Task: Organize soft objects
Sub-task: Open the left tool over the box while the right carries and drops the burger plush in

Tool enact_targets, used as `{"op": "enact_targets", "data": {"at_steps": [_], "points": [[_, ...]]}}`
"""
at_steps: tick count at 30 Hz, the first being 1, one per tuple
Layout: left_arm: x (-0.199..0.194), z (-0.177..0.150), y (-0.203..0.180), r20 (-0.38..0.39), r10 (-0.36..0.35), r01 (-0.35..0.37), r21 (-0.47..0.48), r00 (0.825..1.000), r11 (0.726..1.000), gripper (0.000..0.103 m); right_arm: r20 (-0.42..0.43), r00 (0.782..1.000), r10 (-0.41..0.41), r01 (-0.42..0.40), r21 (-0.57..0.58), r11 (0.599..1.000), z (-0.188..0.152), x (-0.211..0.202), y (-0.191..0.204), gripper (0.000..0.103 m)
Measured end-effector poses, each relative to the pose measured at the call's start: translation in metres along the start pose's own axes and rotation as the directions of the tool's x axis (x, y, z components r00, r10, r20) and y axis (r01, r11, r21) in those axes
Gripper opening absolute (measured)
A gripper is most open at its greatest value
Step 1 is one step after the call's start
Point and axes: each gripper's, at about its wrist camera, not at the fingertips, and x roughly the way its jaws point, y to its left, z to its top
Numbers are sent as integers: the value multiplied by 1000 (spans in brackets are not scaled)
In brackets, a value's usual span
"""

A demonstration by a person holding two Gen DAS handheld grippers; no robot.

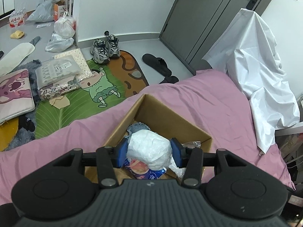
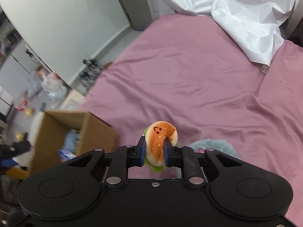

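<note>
An open cardboard box (image 1: 171,121) stands on the pink bed sheet (image 1: 208,102). My left gripper (image 1: 149,151) is shut on a white soft pack (image 1: 149,150) and holds it over the box's opening. Below it in the box lie a blue printed packet (image 1: 144,171) and a grey-blue fluffy thing (image 1: 138,127). My right gripper (image 2: 154,151) is shut on a small plush hamburger (image 2: 160,138) with a smiley face and a green felt edge, squeezed between the blue pads above the sheet. The box (image 2: 62,132) shows blurred at the left of the right wrist view.
A grey-blue fluffy plush (image 2: 214,145) lies on the sheet just right of the right gripper. A white cloth (image 1: 255,75) drapes at the bed's far right. The floor beyond holds a cartoon mat (image 1: 90,94), sneakers (image 1: 105,49), a black slipper (image 1: 157,64), packaged bedding and plastic bags.
</note>
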Motion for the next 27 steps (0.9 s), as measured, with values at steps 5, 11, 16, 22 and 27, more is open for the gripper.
{"op": "enact_targets", "data": {"at_steps": [5,11,16,22,27], "points": [[-10,0,1,11,6,-6,7,1000,1000,47,32,996,84,-85,30,996,0,-20,3,18],[-20,-1,8,-2,12,-12,14,1000,1000,48,65,989,131,-132,9,991,3,-36,16,18],[-24,-1,17,-28,18,-17,29,999,999,48,85,982,169,-167,-24,986,2,-45,30,18],[-22,-6,28,-60,13,-11,27,998,1000,48,103,974,202,-193,-92,977,-3,-57,52,19],[-16,-12,34,-109,17,-14,25,994,1000,53,102,967,232,-218,-131,967,-6,-61,67,19]]}}
